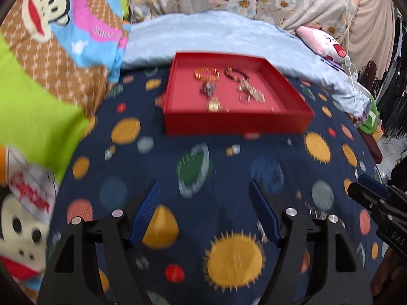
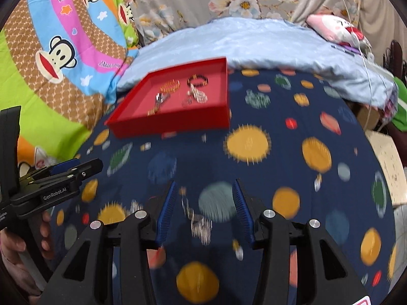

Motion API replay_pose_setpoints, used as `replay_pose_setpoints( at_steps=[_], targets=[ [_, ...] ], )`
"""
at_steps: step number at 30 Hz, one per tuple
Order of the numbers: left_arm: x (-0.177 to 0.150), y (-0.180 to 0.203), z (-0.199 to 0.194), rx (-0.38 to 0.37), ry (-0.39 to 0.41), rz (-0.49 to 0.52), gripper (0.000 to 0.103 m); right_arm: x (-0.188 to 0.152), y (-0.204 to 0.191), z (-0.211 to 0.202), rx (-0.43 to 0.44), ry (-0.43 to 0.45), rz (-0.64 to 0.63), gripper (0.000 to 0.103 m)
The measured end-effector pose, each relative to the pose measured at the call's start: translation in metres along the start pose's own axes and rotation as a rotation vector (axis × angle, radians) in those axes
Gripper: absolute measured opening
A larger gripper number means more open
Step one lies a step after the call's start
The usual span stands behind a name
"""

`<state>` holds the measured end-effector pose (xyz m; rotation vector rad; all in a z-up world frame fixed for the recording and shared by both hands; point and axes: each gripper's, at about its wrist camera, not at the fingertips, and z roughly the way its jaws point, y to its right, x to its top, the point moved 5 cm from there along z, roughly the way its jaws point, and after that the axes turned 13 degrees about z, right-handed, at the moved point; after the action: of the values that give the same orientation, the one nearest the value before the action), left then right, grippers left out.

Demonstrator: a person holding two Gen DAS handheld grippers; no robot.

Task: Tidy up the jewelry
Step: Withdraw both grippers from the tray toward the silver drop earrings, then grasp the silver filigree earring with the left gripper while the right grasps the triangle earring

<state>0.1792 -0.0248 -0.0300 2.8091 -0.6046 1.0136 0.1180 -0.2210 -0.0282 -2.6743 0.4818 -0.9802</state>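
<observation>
The red tray sits on the bed's dark planet-print cover, up against a pale blue quilt, and it already carries most of the jewelry: an orange bead bracelet, a dark bead bracelet, a silvery chain piece and a small gold piece, all loose on the tray floor and close together. The left hand-held gripper hangs over bare cover with its jaws standing wide and nothing between them. The right hand-held gripper is about half open, and a small silver piece lies blurred on the cover between its blue pads, which do not press on it; whether it touches either pad I cannot tell. Both views are smeared, so fine detail is uncertain. The likely trouble lies here: the silver piece is thin and sits on soft, giving fabric, so closing pads may pinch the cover with it, or skid over it and flick it into a fold. The busy print also hides small metal easily, so a dropped piece could be lost against the pattern. In the tray, the pieces lie so near each other that adding another carelessly may tangle chain with beads, and a nudge on the tray's near wall could tip it on the soft bed.
</observation>
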Motion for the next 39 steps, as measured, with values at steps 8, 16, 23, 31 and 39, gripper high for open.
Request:
replay_pose_setpoints(
  at_steps=[8, 16, 23, 31, 39],
  targets=[
    [-0.033, 0.030, 0.009, -0.032, -0.060, 0.020, 0.070, -0.035, 0.013, -0.003, -0.005, -0.054, 0.033, 0.045],
    [-0.034, 0.054, 0.020, -0.035, -0.072, 0.034, 0.070, -0.044, 0.018, -0.005, 0.003, -0.066, 0.052, 0.045],
    [-0.038, 0.068, 0.030, 0.047, -0.085, 0.101, 0.063, -0.043, 0.023, -0.008, 0.010, -0.063, 0.063, 0.045],
    [-0.046, 0.047, 0.024, 0.059, -0.086, 0.079, 0.051, -0.045, 0.020, -0.004, 0.021, -0.076, 0.061, 0.045],
    [-0.049, 0.029, 0.020, 0.044, -0.086, 0.061, 0.020, -0.048, 0.011, 0.001, 0.028, -0.086, 0.051, 0.045]
  ],
)
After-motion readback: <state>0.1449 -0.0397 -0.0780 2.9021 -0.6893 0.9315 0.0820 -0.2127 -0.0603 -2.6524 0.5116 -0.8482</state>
